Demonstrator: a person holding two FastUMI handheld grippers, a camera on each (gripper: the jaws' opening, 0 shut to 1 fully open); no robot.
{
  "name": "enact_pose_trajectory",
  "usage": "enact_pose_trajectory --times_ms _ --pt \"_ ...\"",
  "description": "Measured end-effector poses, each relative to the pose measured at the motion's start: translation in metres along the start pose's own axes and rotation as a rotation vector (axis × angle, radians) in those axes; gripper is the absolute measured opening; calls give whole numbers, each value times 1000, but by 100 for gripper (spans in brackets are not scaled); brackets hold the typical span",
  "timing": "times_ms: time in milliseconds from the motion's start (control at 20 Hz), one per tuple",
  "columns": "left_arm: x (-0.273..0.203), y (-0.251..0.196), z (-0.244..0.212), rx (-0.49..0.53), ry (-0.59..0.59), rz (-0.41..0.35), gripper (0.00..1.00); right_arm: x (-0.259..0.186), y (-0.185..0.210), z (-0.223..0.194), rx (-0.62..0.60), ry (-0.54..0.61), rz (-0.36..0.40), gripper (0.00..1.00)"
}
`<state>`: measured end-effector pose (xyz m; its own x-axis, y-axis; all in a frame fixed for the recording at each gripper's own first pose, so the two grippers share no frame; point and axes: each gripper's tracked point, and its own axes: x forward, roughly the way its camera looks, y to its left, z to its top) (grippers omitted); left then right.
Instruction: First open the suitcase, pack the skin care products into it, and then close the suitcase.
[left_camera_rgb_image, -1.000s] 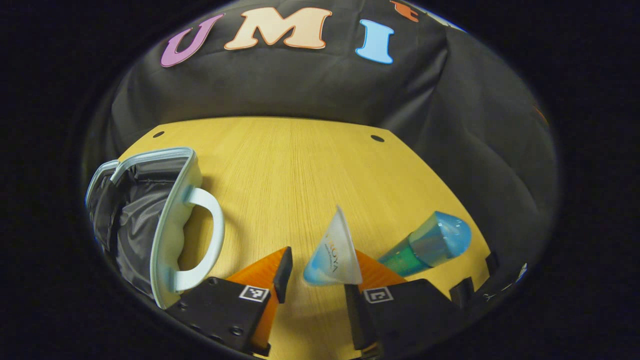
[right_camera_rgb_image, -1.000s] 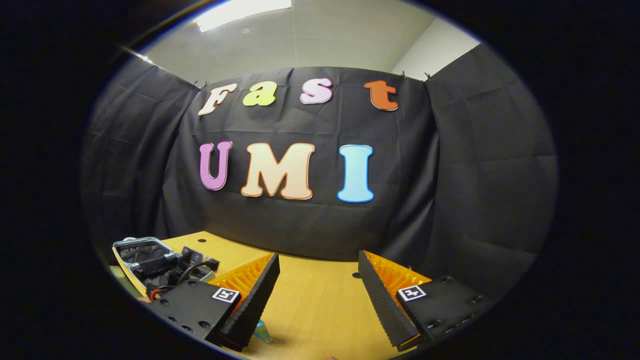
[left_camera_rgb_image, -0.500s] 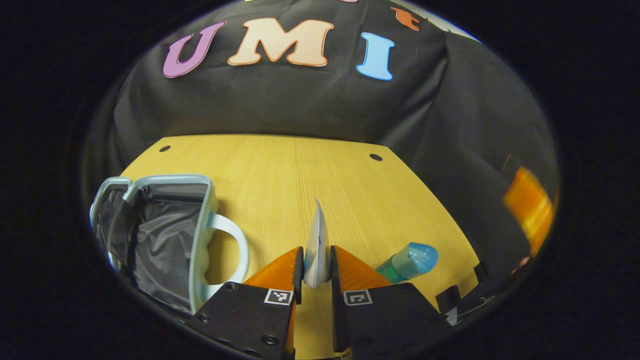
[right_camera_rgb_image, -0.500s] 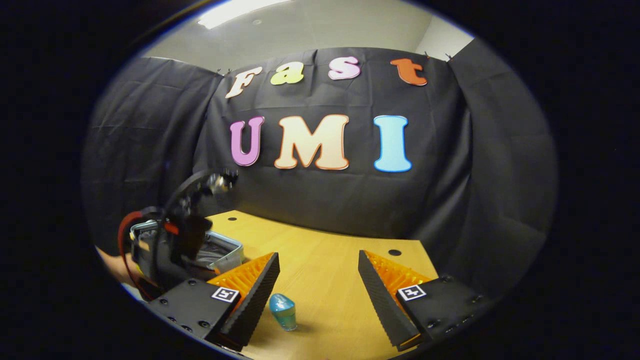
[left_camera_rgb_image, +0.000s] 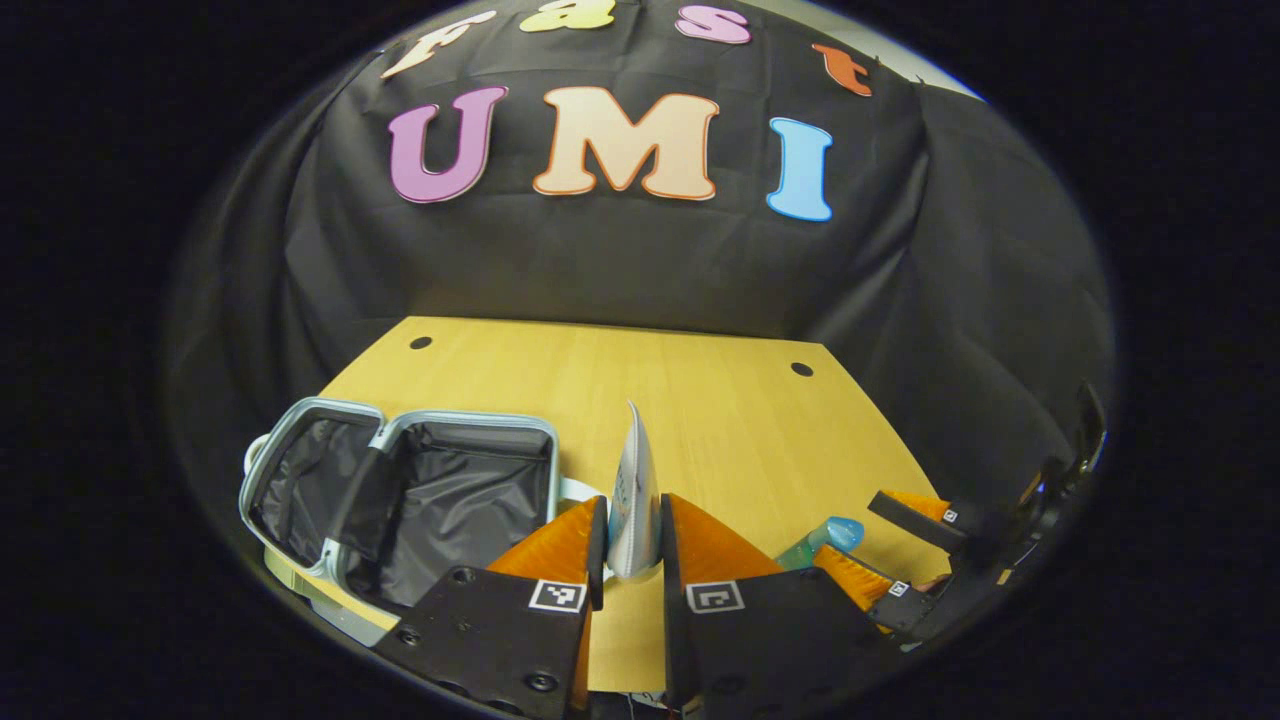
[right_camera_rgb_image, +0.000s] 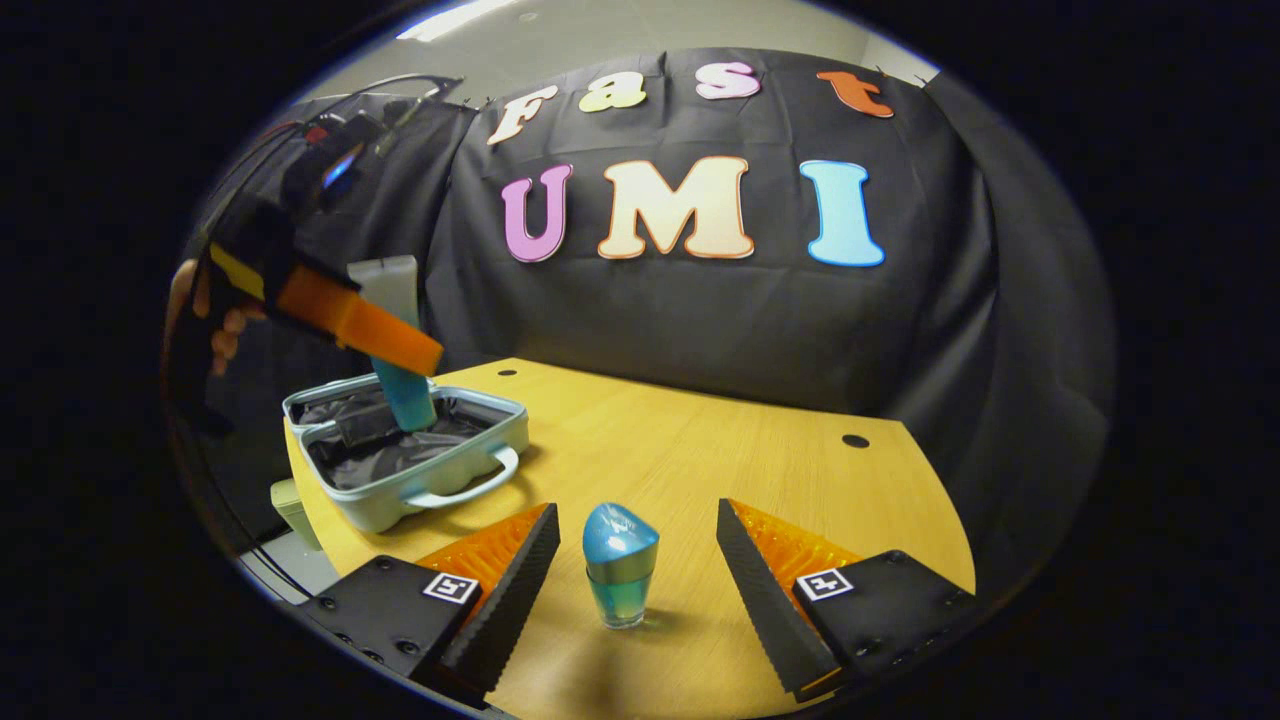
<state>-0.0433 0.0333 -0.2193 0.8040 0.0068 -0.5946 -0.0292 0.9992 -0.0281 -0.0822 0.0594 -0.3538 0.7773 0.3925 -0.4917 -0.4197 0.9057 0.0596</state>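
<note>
In the left gripper view, we note at far left the suitcase (left_camera_rgb_image: 400, 495), a small hard-shell case with pale rounded rims, lying open on the wooden surface (left_camera_rgb_image: 700, 400). Both halves show a dark, creased fabric lining. Just right of it, the left gripper (left_camera_rgb_image: 628, 545) has its fingers closed on a flat, tapering skin care tube (left_camera_rgb_image: 632, 490), held on edge with its thin crimped end pointing away from the camera. Further right, a small bottle (left_camera_rgb_image: 828, 537) with a rounded blue cap lies partly behind the right gripper (left_camera_rgb_image: 900, 545), whose fingers stand apart.

In the right gripper view, from the left, a hand (right_camera_rgb_image: 215, 320) holds the left gripper (right_camera_rgb_image: 385, 325) raised above the suitcase (right_camera_rgb_image: 420, 455), the tube (right_camera_rgb_image: 395, 350) hanging blue cap down over the open lining. The case's curved handle (right_camera_rgb_image: 470, 485) faces the near side. At centre, the bottle (right_camera_rgb_image: 619, 565) stands upright on the surface (right_camera_rgb_image: 750, 470), translucent green below a glossy blue domed cap. It sits between the ribbed fingers (right_camera_rgb_image: 520, 580) of the right gripper (right_camera_rgb_image: 640, 590), which are spread wide and touch nothing. The wood grain is light and smooth, with round holes near its far edge.
</note>
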Motion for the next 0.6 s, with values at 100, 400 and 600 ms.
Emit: enact_pose_trajectory --times_ms 100,400,600 --pt "-11 14 -5 -9 6 38 22 10 0 -23 7 53 14 99" --pt "-27 52 -28 -42 48 131 22 14 8 -46 -1 103 66 60" --pt "-23 85 -37 -25 83 187 22 19 26 -31 78 126 119 46"
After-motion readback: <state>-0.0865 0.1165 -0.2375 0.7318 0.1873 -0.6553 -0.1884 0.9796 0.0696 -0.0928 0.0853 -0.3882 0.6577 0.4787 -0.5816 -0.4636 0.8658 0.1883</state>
